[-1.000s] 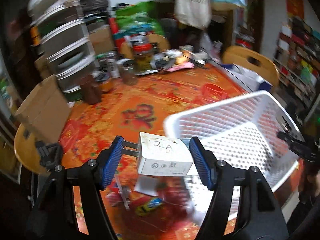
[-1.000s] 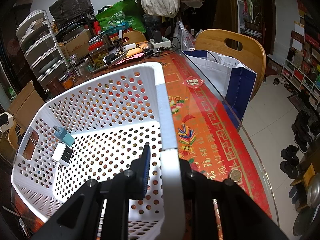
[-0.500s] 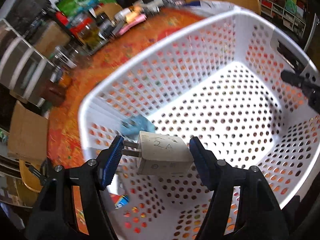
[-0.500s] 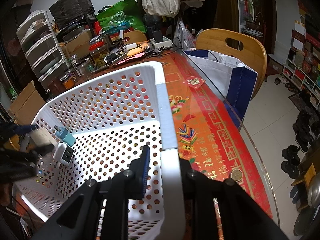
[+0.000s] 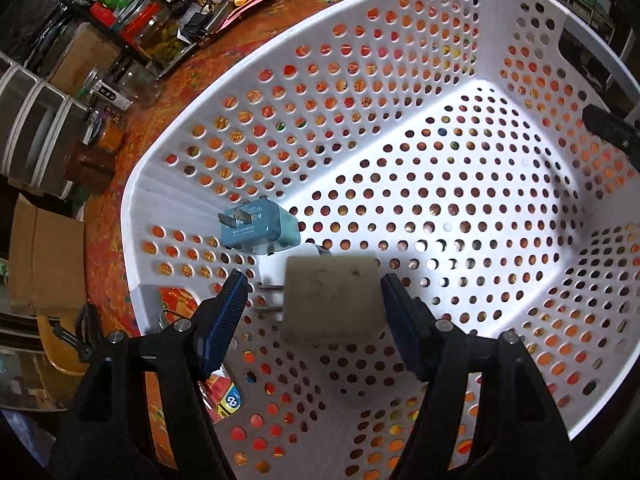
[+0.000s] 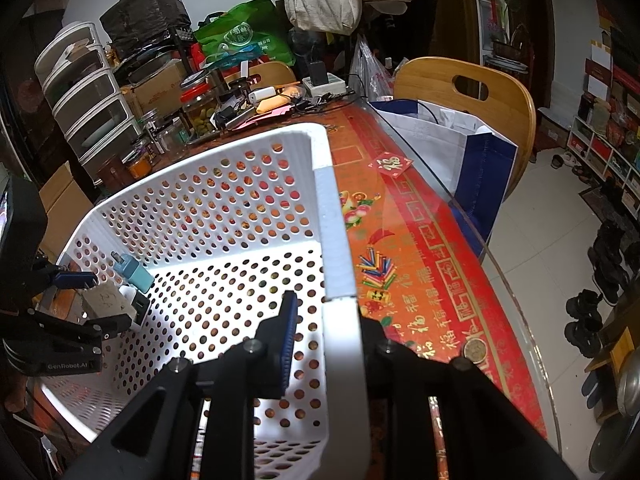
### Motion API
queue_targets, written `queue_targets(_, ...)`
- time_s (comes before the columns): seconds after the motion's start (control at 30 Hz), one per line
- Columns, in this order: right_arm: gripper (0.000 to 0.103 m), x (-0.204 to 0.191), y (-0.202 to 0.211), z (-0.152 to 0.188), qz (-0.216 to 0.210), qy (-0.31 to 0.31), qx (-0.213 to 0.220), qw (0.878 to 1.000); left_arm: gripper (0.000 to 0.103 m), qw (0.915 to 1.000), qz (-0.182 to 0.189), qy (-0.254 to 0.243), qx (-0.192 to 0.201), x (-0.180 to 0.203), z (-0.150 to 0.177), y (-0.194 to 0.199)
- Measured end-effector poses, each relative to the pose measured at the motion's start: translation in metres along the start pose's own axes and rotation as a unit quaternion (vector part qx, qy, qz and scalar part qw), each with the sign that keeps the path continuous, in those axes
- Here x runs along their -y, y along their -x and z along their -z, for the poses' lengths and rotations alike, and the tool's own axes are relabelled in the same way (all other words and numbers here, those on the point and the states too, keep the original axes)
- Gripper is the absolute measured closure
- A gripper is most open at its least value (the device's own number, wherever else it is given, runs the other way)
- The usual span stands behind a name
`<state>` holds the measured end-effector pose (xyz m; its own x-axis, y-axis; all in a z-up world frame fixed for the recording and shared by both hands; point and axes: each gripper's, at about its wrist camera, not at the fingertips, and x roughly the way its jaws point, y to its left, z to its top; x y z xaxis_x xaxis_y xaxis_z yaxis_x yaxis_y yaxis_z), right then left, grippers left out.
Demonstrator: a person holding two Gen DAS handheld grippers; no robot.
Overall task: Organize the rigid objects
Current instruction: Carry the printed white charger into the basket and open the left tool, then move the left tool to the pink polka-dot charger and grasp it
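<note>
My left gripper (image 5: 312, 312) holds a white plug charger (image 5: 330, 302) between its blue pads, low inside the white perforated basket (image 5: 440, 80), just above the floor. The charger's prongs point left toward the left pad. A teal plug charger (image 5: 260, 228) and another white charger (image 6: 136, 304) lie on the basket floor just beyond it. My right gripper (image 6: 328, 336) is shut on the basket's near rim (image 6: 340, 300). The left gripper also shows in the right wrist view (image 6: 80, 300) with the white charger (image 6: 106, 300).
The basket sits on a red patterned tablecloth (image 6: 400, 260). Jars (image 5: 160, 36), drawers (image 6: 92, 108) and clutter crowd the table's far side. A wooden chair (image 6: 468, 92) with a blue-white bag (image 6: 460, 148) stands beyond the right edge. A cardboard box (image 5: 44, 256) is at left.
My left gripper carried the white charger from above the table over the rim and down into the basket, next to the teal charger. The right gripper kept its hold on the rim.
</note>
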<state>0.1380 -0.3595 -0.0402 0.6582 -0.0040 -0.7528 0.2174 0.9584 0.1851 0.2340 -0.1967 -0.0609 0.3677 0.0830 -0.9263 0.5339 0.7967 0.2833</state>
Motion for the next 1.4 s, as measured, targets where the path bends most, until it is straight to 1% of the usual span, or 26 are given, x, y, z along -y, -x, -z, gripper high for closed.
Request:
queue_targets(0.07, 0.081, 0.001, 0.000, 0.000, 0.001, 0.001, -0.001, 1.000, 0.029, 1.0000, 0.002, 0.000, 0.007, -0.004, -0.001, 0.002)
queue_targets(0.1, 0.081, 0.001, 0.000, 0.000, 0.001, 0.001, -0.001, 1.000, 0.029, 0.9998, -0.006, 0.004, 0.019, -0.007, 0.003, 0.007)
queue_targets(0.13, 0.081, 0.001, 0.000, 0.001, 0.001, 0.001, -0.002, 1.000, 0.029, 0.9995, -0.005, 0.009, 0.030, -0.012, 0.007, 0.014)
queue_targets(0.17, 0.081, 0.001, 0.000, 0.001, 0.000, 0.001, -0.002, 1.000, 0.029, 0.9988, 0.009, 0.015, 0.045, -0.016, 0.012, 0.025)
queue_targets(0.2, 0.081, 0.001, 0.000, 0.001, 0.000, 0.000, -0.002, 1.000, 0.029, 0.9964, 0.024, 0.034, 0.074, -0.027, 0.023, 0.044)
queue_targets(0.27, 0.081, 0.002, 0.000, 0.000, 0.002, 0.000, -0.003, 1.000, 0.026, 0.9905, 0.030, 0.066, 0.117, -0.049, 0.043, 0.072)
queue_targets(0.3, 0.081, 0.002, 0.000, 0.000, 0.003, 0.001, -0.003, 1.000, 0.018, 0.9837, 0.028, 0.096, 0.149, -0.067, 0.061, 0.091)
queue_targets(0.33, 0.081, 0.001, 0.000, 0.000, 0.004, 0.002, -0.004, 1.000, 0.004, 0.9781, 0.024, 0.117, 0.170, -0.081, 0.074, 0.102)
queue_targets(0.37, 0.081, 0.001, 0.000, 0.000, 0.004, 0.003, -0.003, 1.000, 0.000, 0.9732, 0.019, 0.134, 0.186, -0.095, 0.086, 0.109)
queue_targets(0.4, 0.081, 0.001, 0.000, 0.000, 0.003, 0.002, -0.003, 1.000, 0.000, 0.9673, 0.007, 0.155, 0.200, -0.109, 0.103, 0.115)
queue_targets(0.47, 0.081, 0.001, 0.000, 0.000, 0.002, 0.002, -0.004, 1.000, 0.000, 0.9620, -0.012, 0.192, 0.194, -0.132, 0.130, 0.108)
queue_targets(0.5, 0.081, 0.001, 0.000, 0.001, 0.002, 0.003, -0.003, 1.000, 0.000, 0.9587, -0.015, 0.218, 0.182, -0.146, 0.146, 0.094)
queue_targets(0.57, 0.081, 0.001, -0.001, 0.000, 0.002, 0.004, -0.004, 1.000, 0.000, 0.9556, -0.005, 0.249, 0.158, -0.165, 0.166, 0.069)
queue_targets(0.6, 0.081, 0.000, -0.001, 0.000, 0.003, 0.005, -0.003, 1.000, 0.000, 0.9527, 0.001, 0.267, 0.145, -0.174, 0.176, 0.052)
queue_targets(0.7, 0.081, 0.000, -0.001, 0.000, 0.005, 0.005, -0.004, 1.000, 0.000, 0.9432, -0.016, 0.306, 0.129, -0.192, 0.199, 0.011)
queue_targets(0.77, 0.081, -0.001, -0.001, 0.000, 0.005, 0.005, -0.005, 1.000, 0.000, 0.9406, -0.007, 0.322, 0.106, -0.196, 0.210, -0.016)
queue_targets(0.8, 0.081, -0.001, -0.001, 0.000, 0.006, 0.005, -0.005, 1.000, 0.002, 0.9376, 0.006, 0.335, 0.095, -0.202, 0.213, -0.030)
queue_targets(0.83, 0.081, -0.001, -0.001, 0.000, 0.006, 0.004, -0.005, 1.000, 0.005, 0.9358, 0.013, 0.340, 0.091, -0.201, 0.214, -0.039)
queue_targets(0.87, 0.081, -0.001, -0.001, 0.001, 0.007, 0.003, -0.005, 1.000, 0.006, 0.9345, 0.021, 0.344, 0.087, -0.203, 0.214, -0.046)
queue_targets(0.97, 0.081, -0.001, -0.001, 0.000, 0.009, 0.001, -0.004, 1.000, 0.014, 0.9312, 0.047, 0.353, 0.076, -0.206, 0.213, -0.063)
queue_targets(1.03, 0.081, -0.001, -0.001, 0.000, 0.010, 0.001, -0.004, 1.000, 0.023, 0.9276, 0.057, 0.362, 0.072, -0.206, 0.210, -0.071)
queue_targets(1.13, 0.081, -0.001, -0.001, 0.000, 0.010, 0.002, -0.004, 1.000, 0.025, 0.9215, 0.062, 0.376, 0.073, -0.207, 0.209, -0.076)
queue_targets(1.27, 0.081, -0.001, -0.001, 0.000, 0.009, 0.002, -0.004, 1.000, 0.027, 0.9201, 0.049, 0.382, 0.071, -0.207, 0.210, -0.082)
queue_targets(1.33, 0.081, -0.001, -0.001, -0.001, 0.009, 0.002, -0.003, 1.000, 0.033, 0.9188, 0.046, 0.386, 0.071, -0.208, 0.207, -0.081)
queue_targets(1.4, 0.081, -0.001, -0.001, 0.000, 0.008, 0.002, -0.003, 1.000, 0.037, 0.9167, 0.051, 0.389, 0.075, -0.209, 0.206, -0.082)
